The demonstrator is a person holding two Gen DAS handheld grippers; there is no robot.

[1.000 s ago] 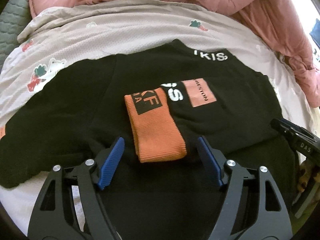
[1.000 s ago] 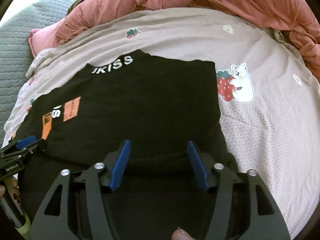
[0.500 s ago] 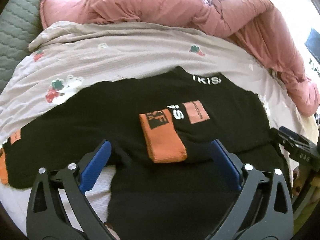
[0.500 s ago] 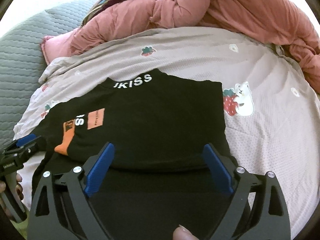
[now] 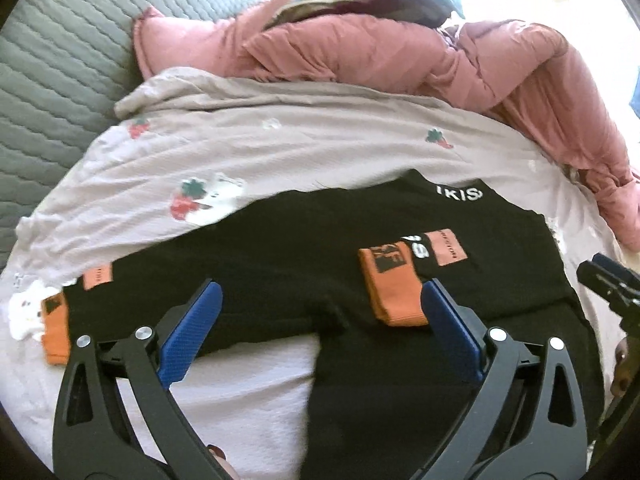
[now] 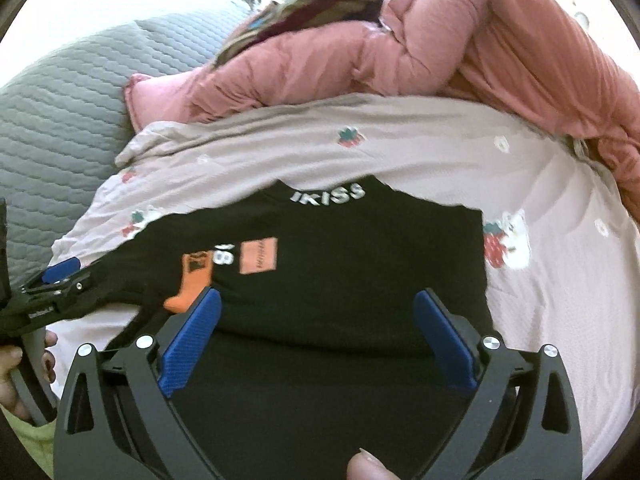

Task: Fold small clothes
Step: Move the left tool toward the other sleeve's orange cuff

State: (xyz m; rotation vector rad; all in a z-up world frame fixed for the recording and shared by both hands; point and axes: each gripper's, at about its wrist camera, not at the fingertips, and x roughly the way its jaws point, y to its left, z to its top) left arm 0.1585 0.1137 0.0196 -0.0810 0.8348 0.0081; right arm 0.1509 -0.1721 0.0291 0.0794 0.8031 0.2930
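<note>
Two grippers in my feeds, both spread wide with nothing between the blue pads. The black long-sleeved sweater with orange cuffs and white lettering [image 5: 304, 256] lies flat on the pale grey-pink bedsheet printed with strawberries and bears [image 5: 248, 148]. Its collar, marked with the white letters, points away from me toward the crumpled pink puffy duvet [image 5: 400, 52]; the body's long axis runs from my cameras to that collar. One sleeve is folded across the chest, its orange ribbed cuff [image 5: 394, 288] lying on the black front, slanted, its open end toward me. The other sleeve stretches out sideways to the left, ending in a second orange cuff [image 5: 54, 332] on the sheet, so that sleeve's axis runs crosswise.

My left gripper [image 5: 316, 332] hovers low over the near part of the sweater, fingers pointing forward; its right pad sits just beside the folded cuff, whether touching it I cannot tell. My right gripper [image 6: 320, 332] hangs above the lower hem area, fingers aimed at the collar, straddling the body. A thumb tip shows at the bottom edge of the right view. A grey quilted cushion [image 5: 52, 64] sits far left.
</note>
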